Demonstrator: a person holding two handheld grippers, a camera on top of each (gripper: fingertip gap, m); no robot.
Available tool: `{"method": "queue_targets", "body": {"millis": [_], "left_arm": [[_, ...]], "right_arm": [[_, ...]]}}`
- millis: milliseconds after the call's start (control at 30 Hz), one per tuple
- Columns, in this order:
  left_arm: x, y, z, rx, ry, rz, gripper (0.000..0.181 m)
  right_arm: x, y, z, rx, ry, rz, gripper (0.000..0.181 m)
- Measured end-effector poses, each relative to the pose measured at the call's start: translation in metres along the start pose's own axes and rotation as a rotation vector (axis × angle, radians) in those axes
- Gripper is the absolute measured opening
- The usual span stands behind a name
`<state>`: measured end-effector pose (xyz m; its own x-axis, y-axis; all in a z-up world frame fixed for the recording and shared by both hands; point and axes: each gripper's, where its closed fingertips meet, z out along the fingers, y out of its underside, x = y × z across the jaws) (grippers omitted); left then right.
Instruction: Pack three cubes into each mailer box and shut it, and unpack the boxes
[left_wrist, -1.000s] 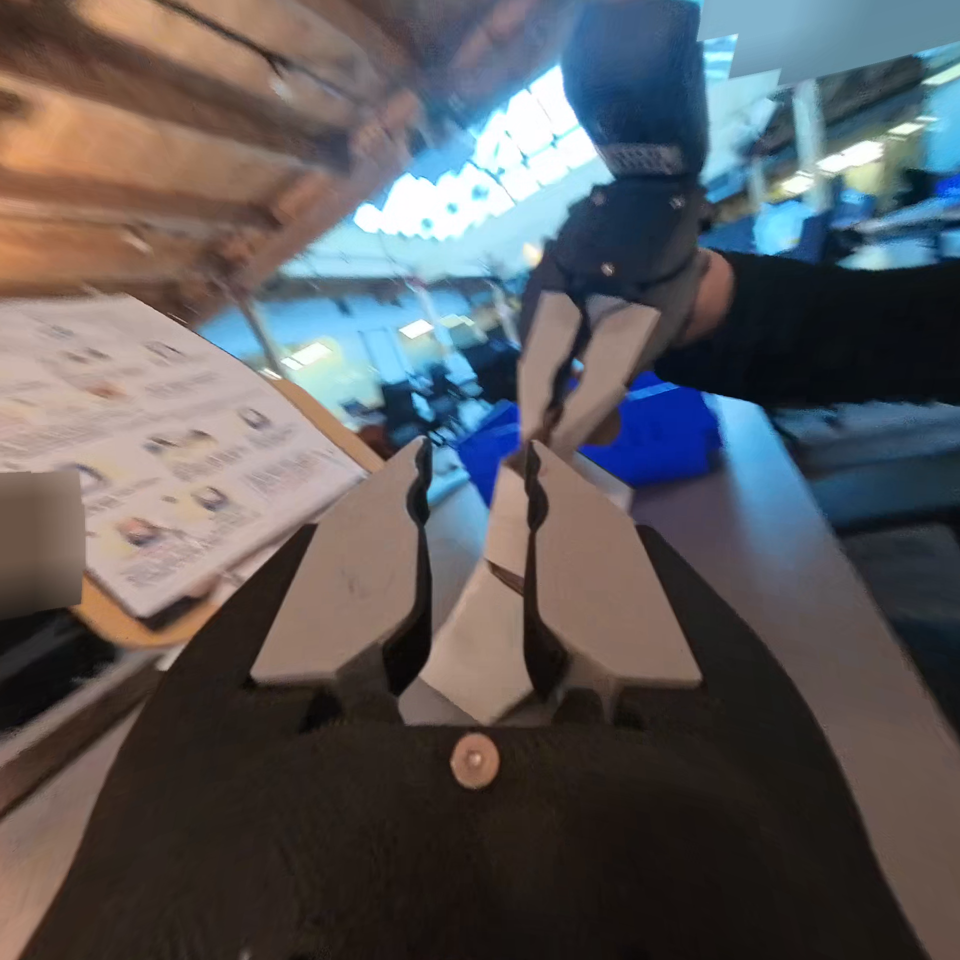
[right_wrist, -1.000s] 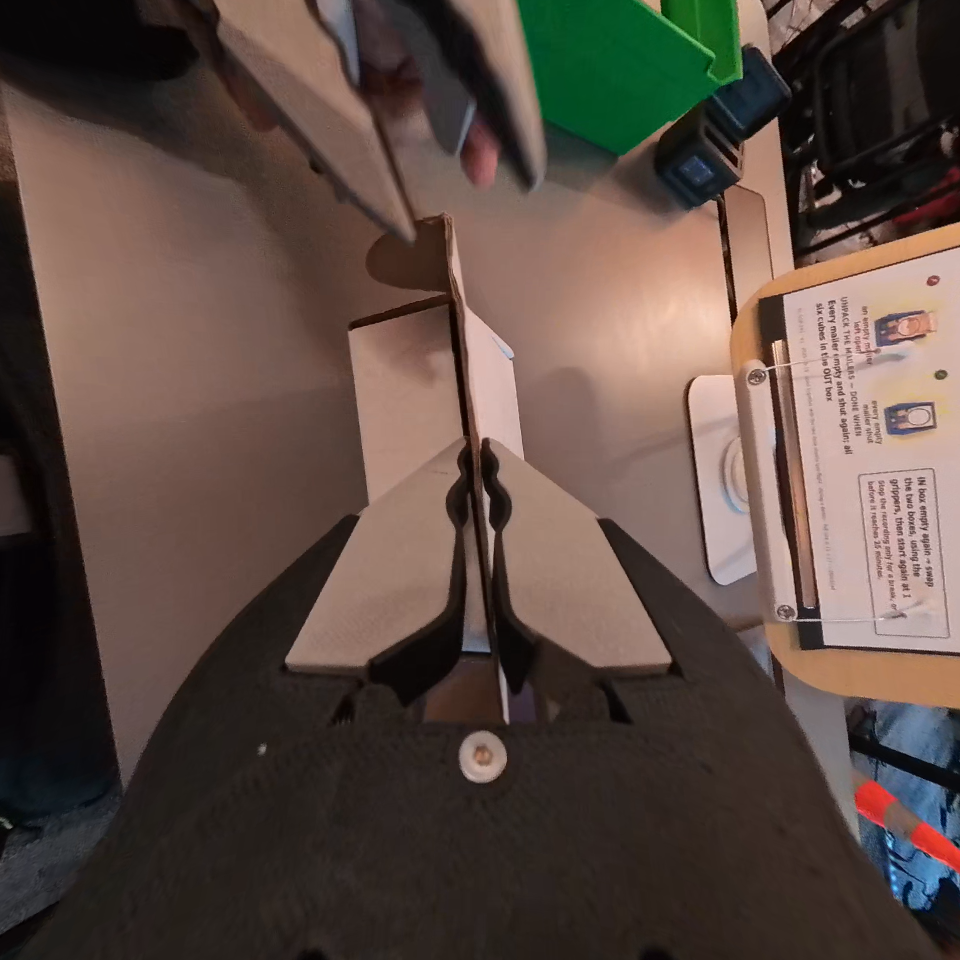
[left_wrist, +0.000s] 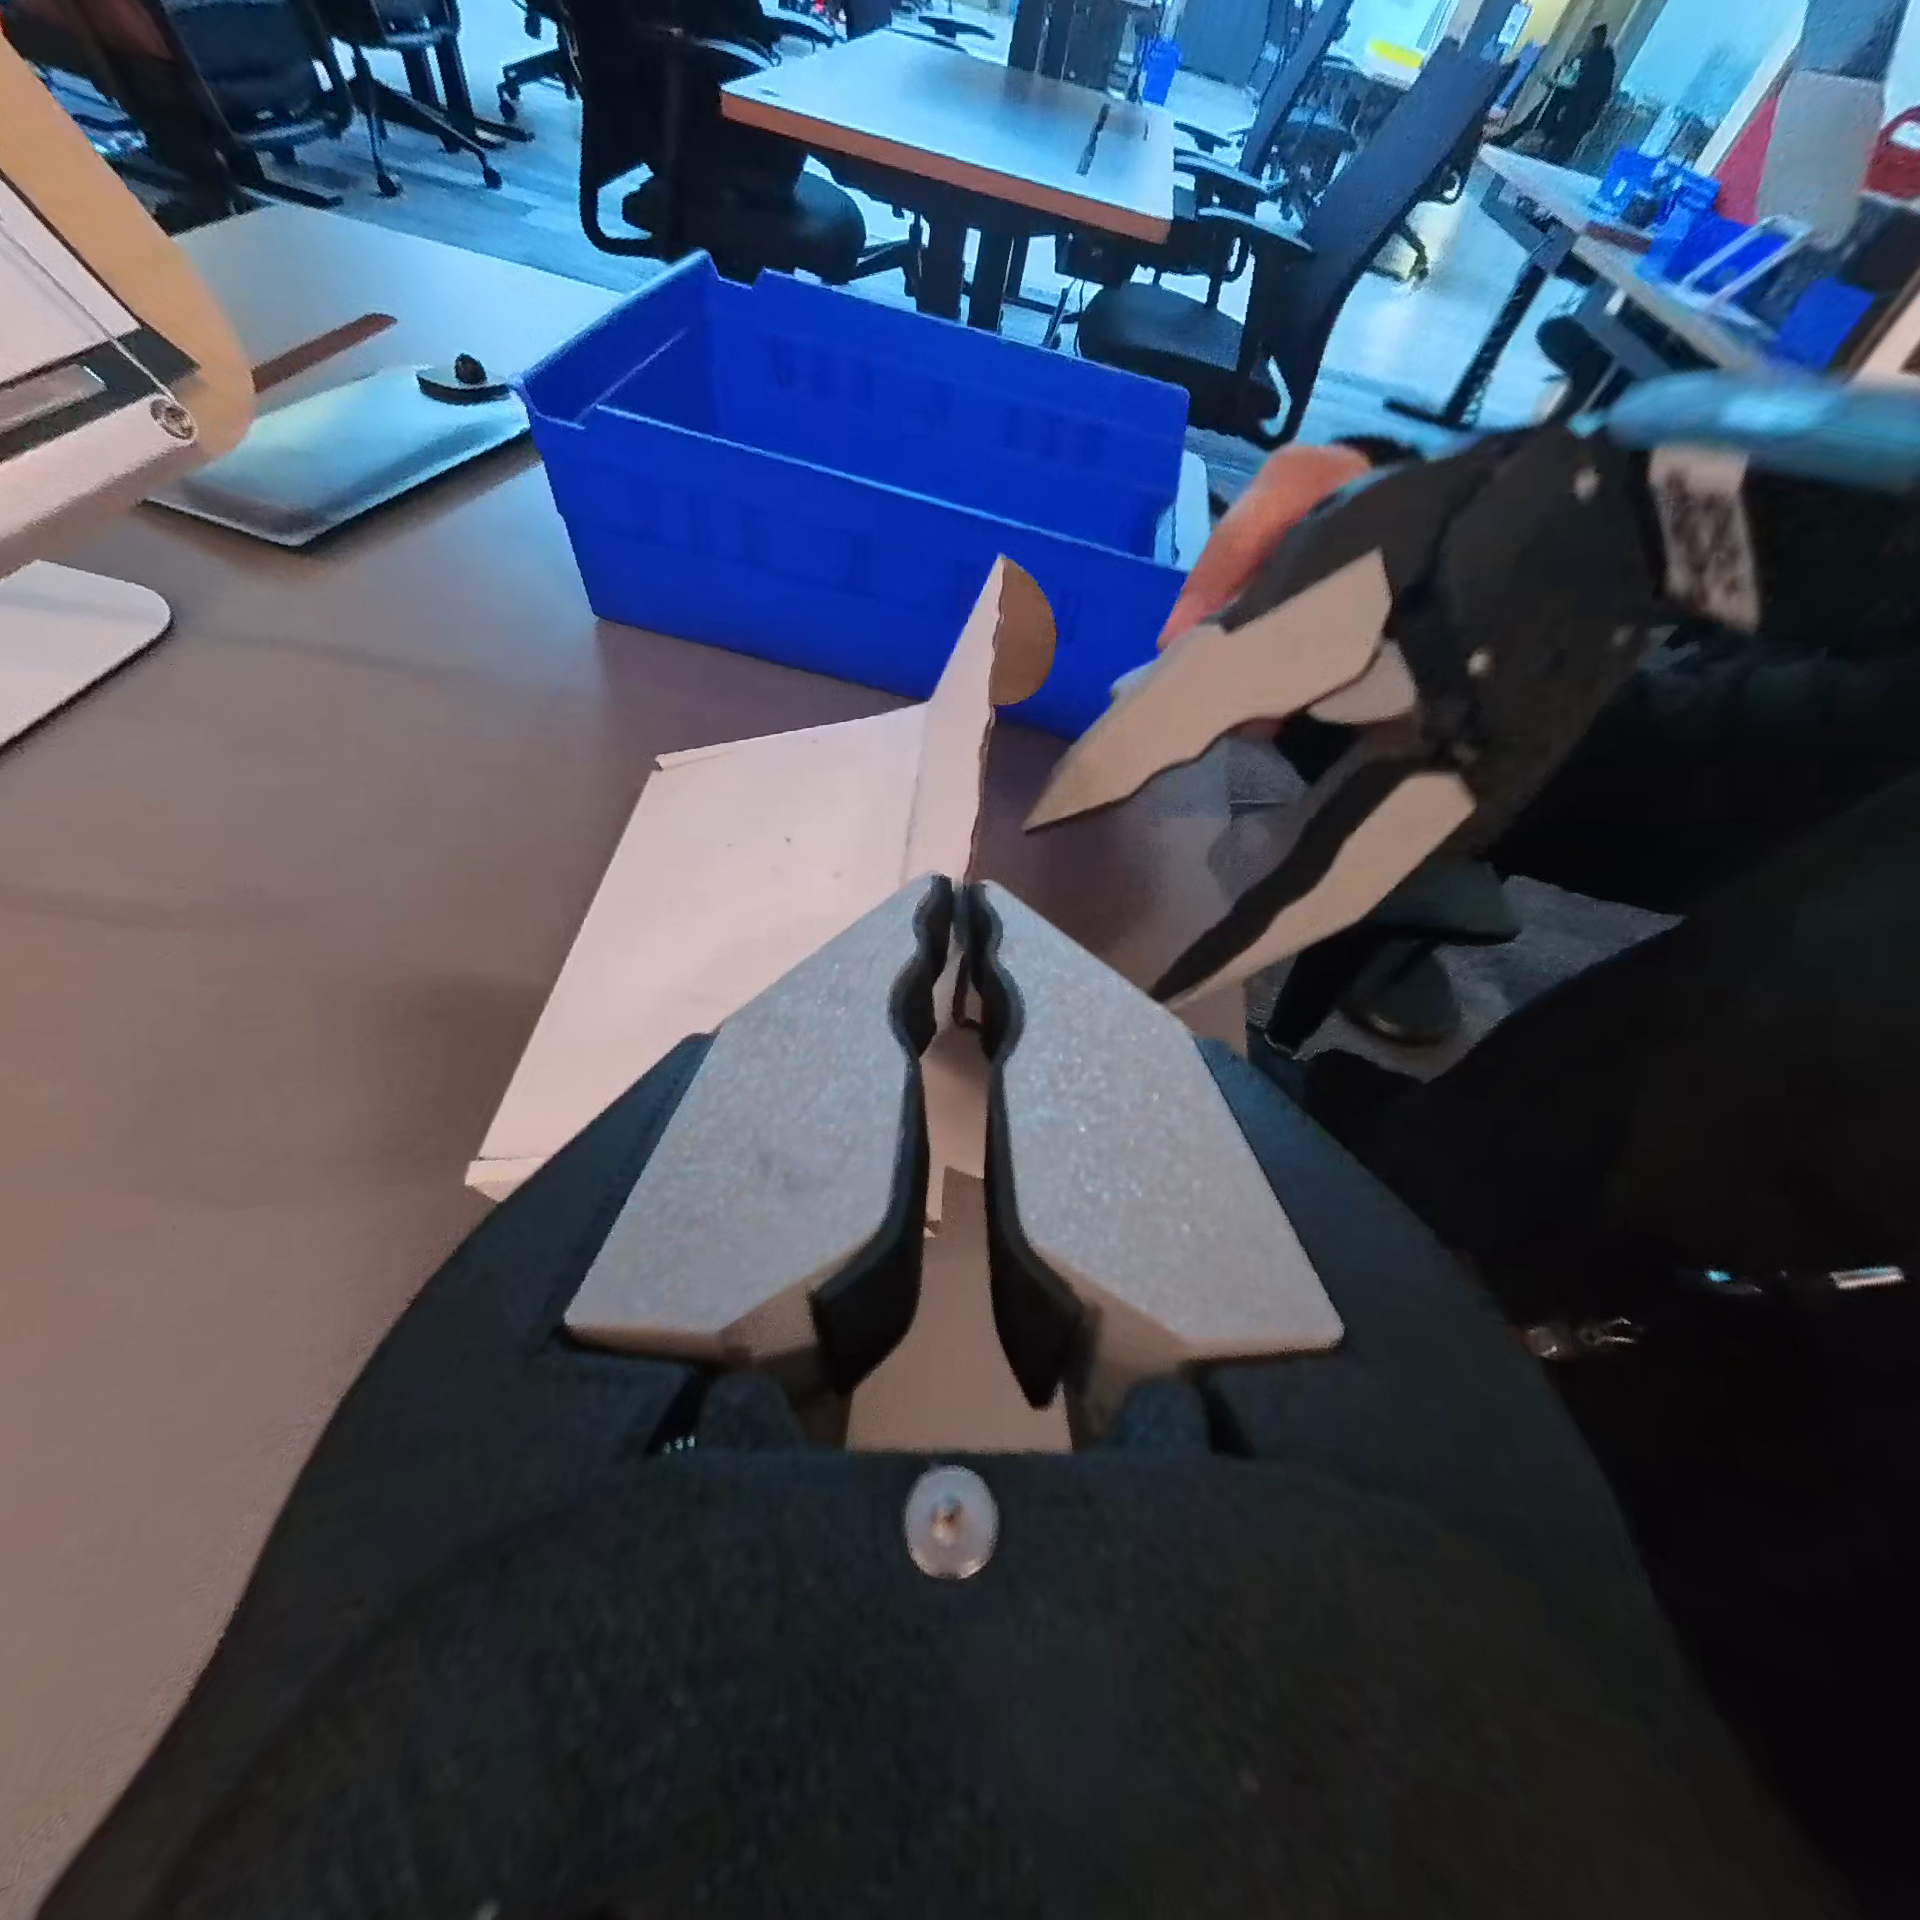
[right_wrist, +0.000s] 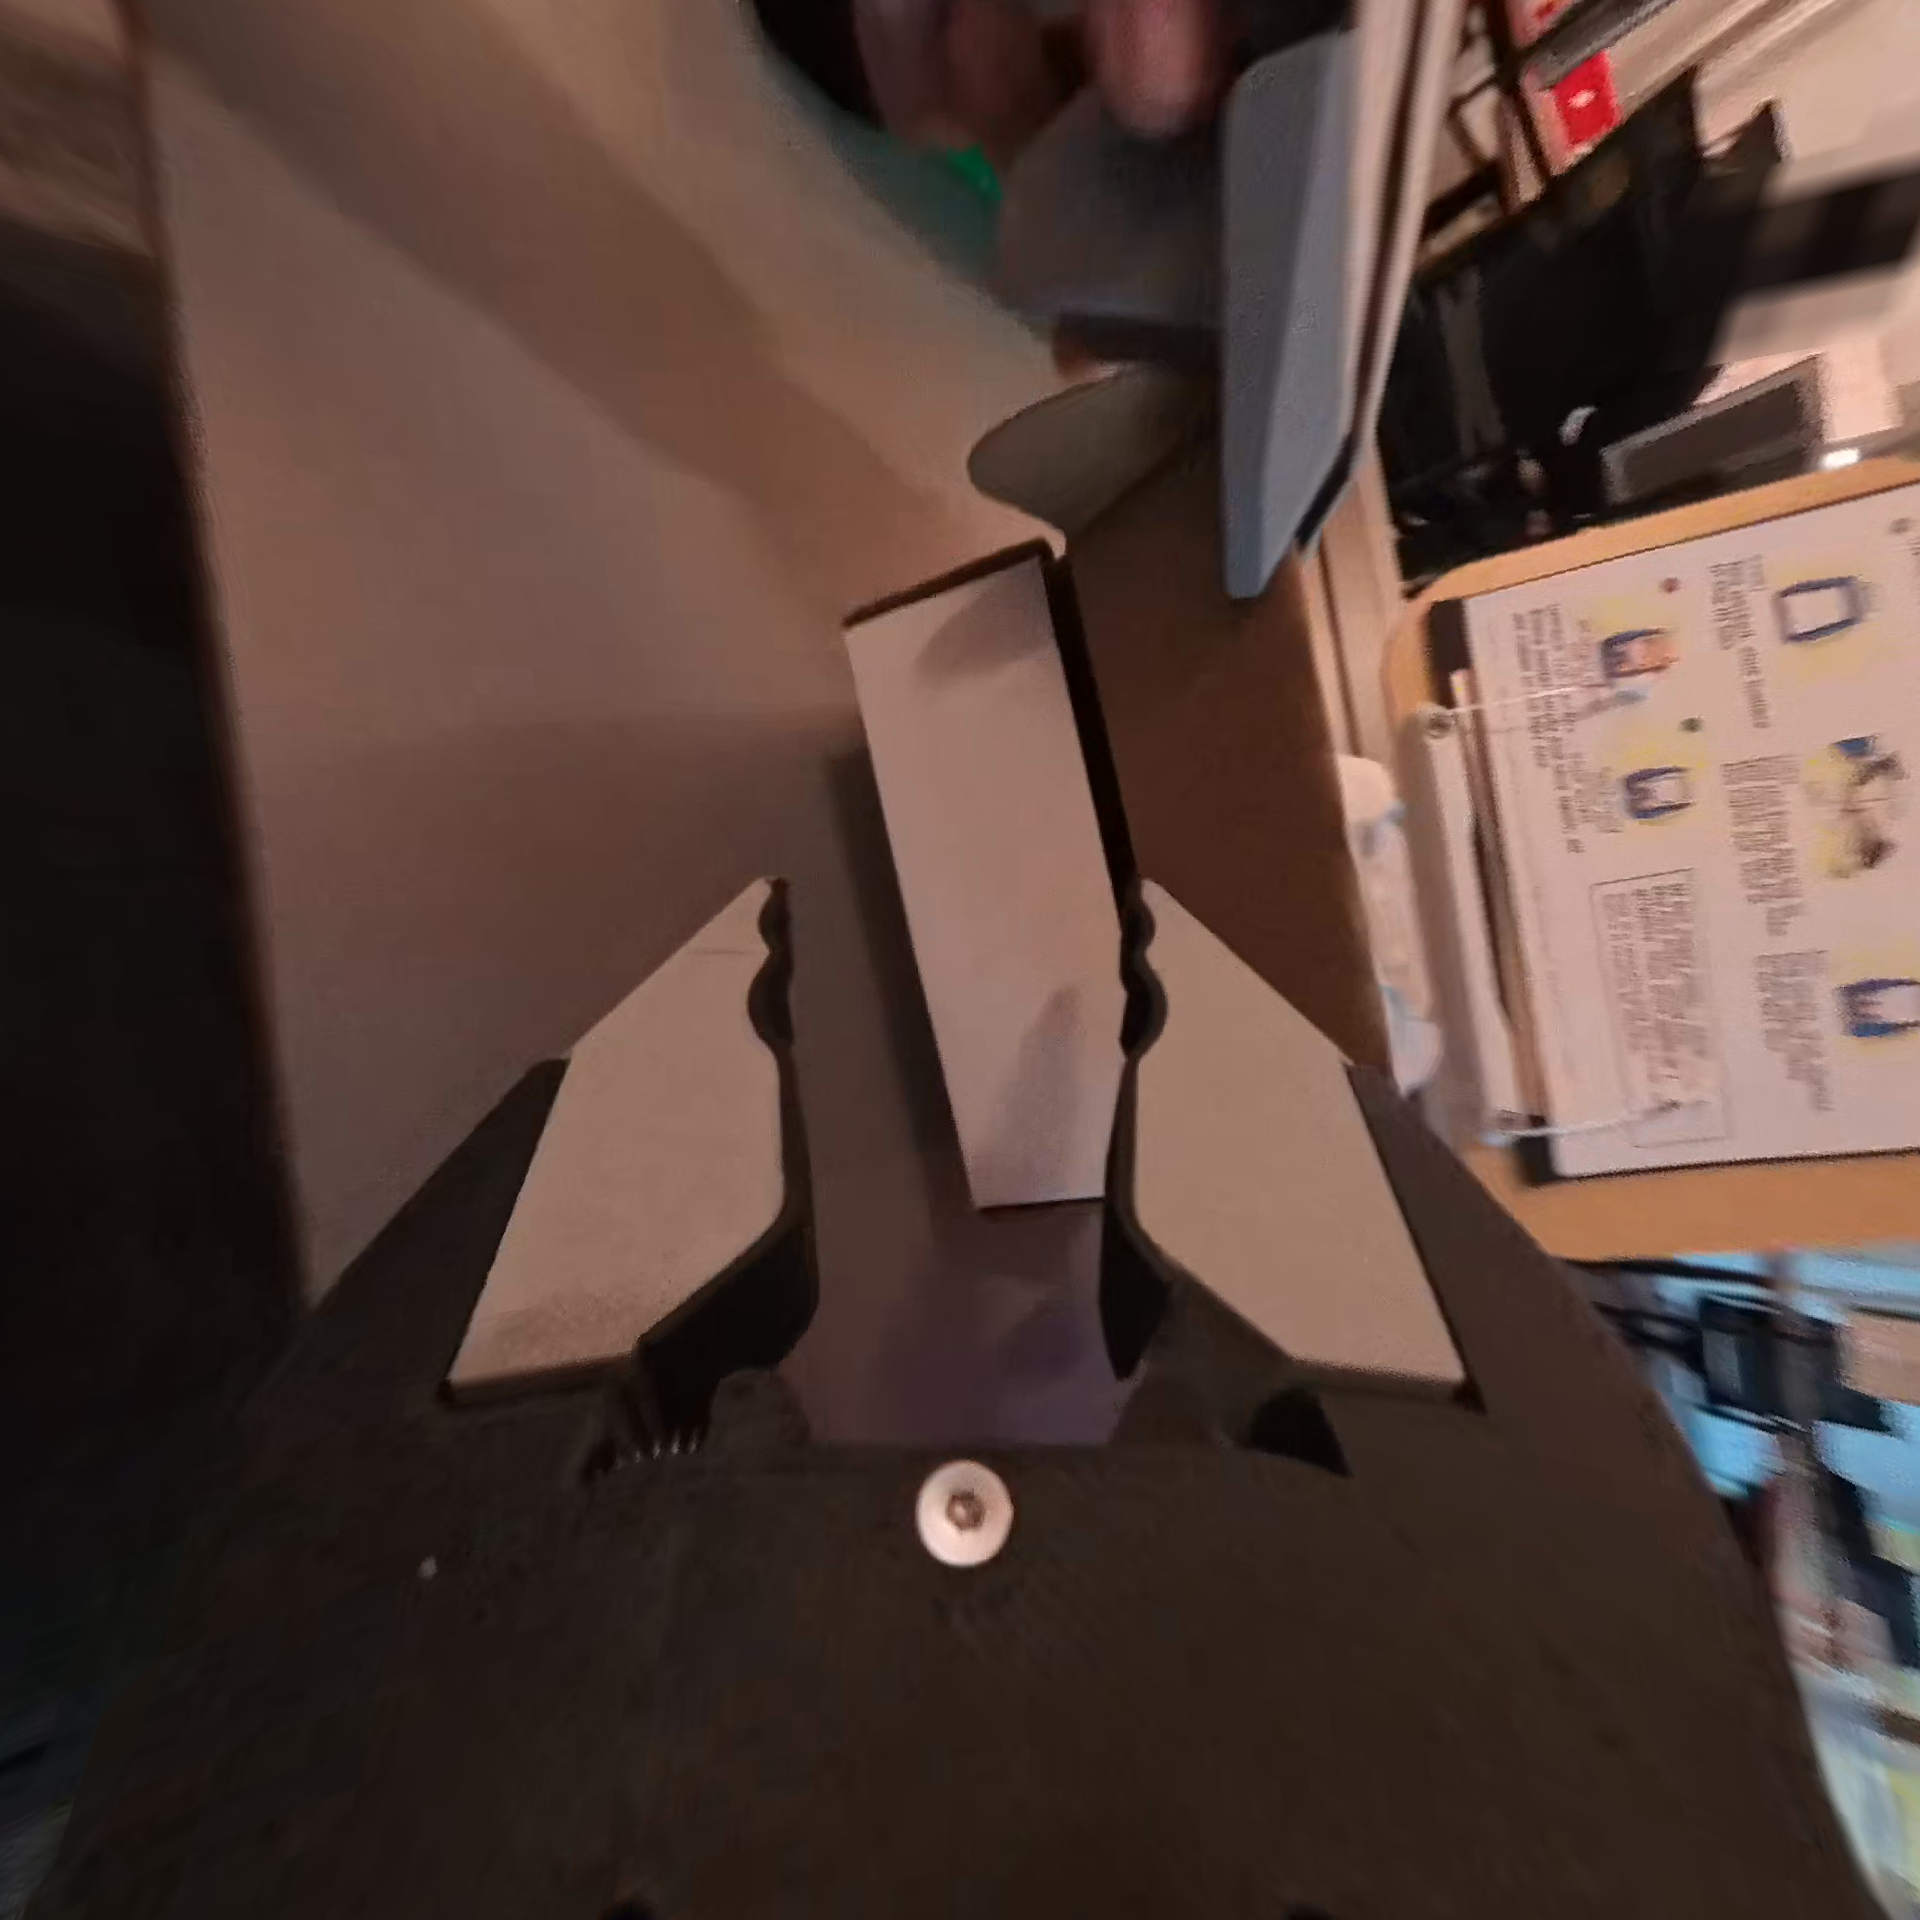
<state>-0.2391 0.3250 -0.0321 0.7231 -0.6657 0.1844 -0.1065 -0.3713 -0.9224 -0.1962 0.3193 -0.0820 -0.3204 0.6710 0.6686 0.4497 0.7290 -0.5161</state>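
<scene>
Left gripper (left_wrist: 958, 902) pinches the upright flap of a flat white cardboard mailer box (left_wrist: 748, 883), fingers pressed together on the card. Box lies on the brown table (left_wrist: 260, 831) straight ahead of it. Blue plastic bin (left_wrist: 852, 499) sits just beyond the box. Right gripper (left_wrist: 1101, 821) hovers to the right of the flap, apart from it, jaws spread; its own view shows the box (right_wrist: 987, 883) between its fingers, untouched. View blurred.
</scene>
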Motion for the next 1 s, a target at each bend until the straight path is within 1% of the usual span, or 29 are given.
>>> {"method": "queue_targets", "body": {"millis": [67,100,133,167,200,267,300,333,367,400,467,533,600,667,733,800,867,933,967,1000], "left_arm": [[0.002,-0.002,0.002,-0.012,-0.008,0.005,0.001],[0.003,-0.004,0.002,-0.015,-0.01,0.007,0.001],[0.005,-0.006,0.003,-0.017,-0.007,0.005,0.001],[0.006,-0.009,0.003,-0.015,-0.006,0.001,0.001],[0.007,-0.011,0.003,-0.017,-0.003,-0.001,0.001],[0.011,-0.019,0.002,0.0,0.029,-0.015,0.001],[0.013,-0.025,0.001,0.022,0.05,-0.029,0.001],[0.014,-0.03,0.0,0.041,0.064,-0.038,0.002],[0.012,-0.033,-0.001,0.054,0.065,-0.04,0.001],[0.008,-0.036,-0.002,0.06,0.048,-0.037,0.001],[-0.006,-0.046,-0.007,0.104,0.004,-0.037,0.0],[-0.028,-0.06,-0.014,0.159,-0.058,-0.056,0.0],[-0.059,-0.073,-0.022,0.211,-0.16,-0.075,0.0],[-0.093,-0.08,-0.026,0.241,-0.254,-0.104,0.0],[-0.121,-0.073,-0.023,0.214,-0.306,-0.137,0.003],[-0.148,-0.06,-0.018,0.184,-0.349,-0.186,0.006],[-0.176,-0.038,-0.014,0.145,-0.409,-0.25,0.011],[-0.204,-0.008,-0.013,0.075,-0.501,-0.289,0.013],[-0.211,0.004,-0.012,0.055,-0.519,-0.309,0.025],[-0.21,0.011,-0.01,0.057,-0.506,-0.325,0.037]], "right_arm": [[0.005,0.009,0.01,-0.06,0.099,-0.105,0.063],[0.01,0.012,0.014,-0.084,0.154,-0.165,0.068],[0.015,0.016,0.018,-0.101,0.199,-0.226,0.065],[0.016,0.02,0.022,-0.119,0.216,-0.275,0.058],[0.015,0.024,0.028,-0.137,0.211,-0.297,0.061],[0.005,0.033,0.038,-0.165,0.132,-0.271,0.062],[-0.003,0.038,0.043,-0.177,0.074,-0.249,0.069],[-0.01,0.044,0.047,-0.194,0.024,-0.236,0.071],[-0.017,0.048,0.049,-0.209,-0.02,-0.233,0.057],[-0.023,0.05,0.05,-0.207,-0.045,-0.236,0.048],[-0.025,0.048,0.052,-0.186,-0.043,-0.222,0.047],[-0.032,0.046,0.051,-0.165,-0.093,-0.167,0.042],[-0.039,0.043,0.049,-0.129,-0.159,-0.127,0.039],[-0.05,0.039,0.047,-0.083,-0.233,-0.106,0.027],[-0.051,0.037,0.049,-0.049,-0.248,-0.076,0.025],[-0.05,0.036,0.051,-0.024,-0.246,-0.039,0.026],[-0.05,0.033,0.054,0.006,-0.247,-0.014,0.027],[-0.053,0.031,0.055,0.026,-0.266,0.005,0.023],[-0.053,0.03,0.056,0.033,-0.27,0.012,0.023],[-0.053,0.03,0.056,0.04,-0.269,0.018,0.024]]}}
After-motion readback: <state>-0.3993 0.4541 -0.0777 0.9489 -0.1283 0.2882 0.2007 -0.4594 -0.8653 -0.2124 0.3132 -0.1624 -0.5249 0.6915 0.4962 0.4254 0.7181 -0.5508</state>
